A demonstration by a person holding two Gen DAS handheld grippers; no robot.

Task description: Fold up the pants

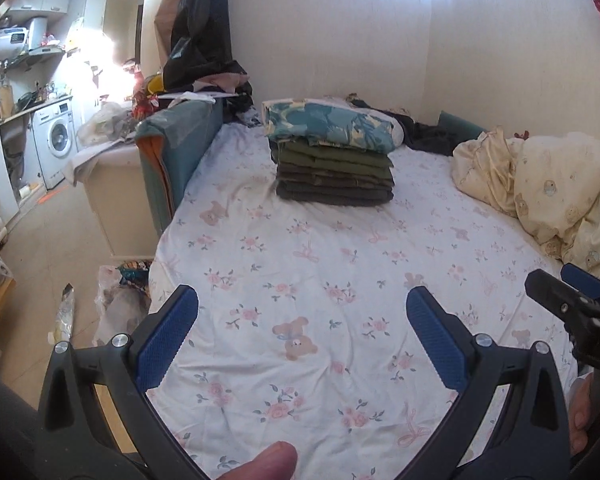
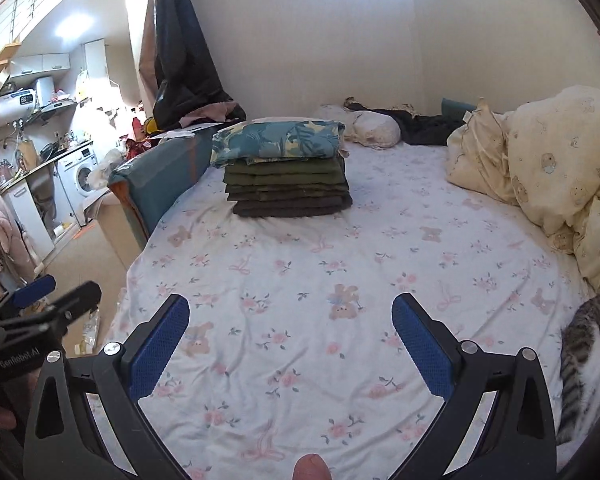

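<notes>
A stack of folded olive and dark pants (image 1: 334,178) sits on the far part of the bed, with a folded teal floral cloth (image 1: 328,124) on top; the stack also shows in the right wrist view (image 2: 288,188). My left gripper (image 1: 302,312) is open and empty above the floral bedsheet (image 1: 300,272), well short of the stack. My right gripper (image 2: 290,318) is open and empty over the same sheet (image 2: 300,264). Each gripper shows at the edge of the other's view. No loose pants lie between the grippers.
A rumpled cream duvet (image 1: 540,184) fills the bed's right side. A tabby cat (image 2: 588,360) lies at the right edge. Dark clothes (image 1: 424,132) lie by the far wall. A teal padded rail (image 1: 172,148) lines the bed's left side, with the kitchen beyond.
</notes>
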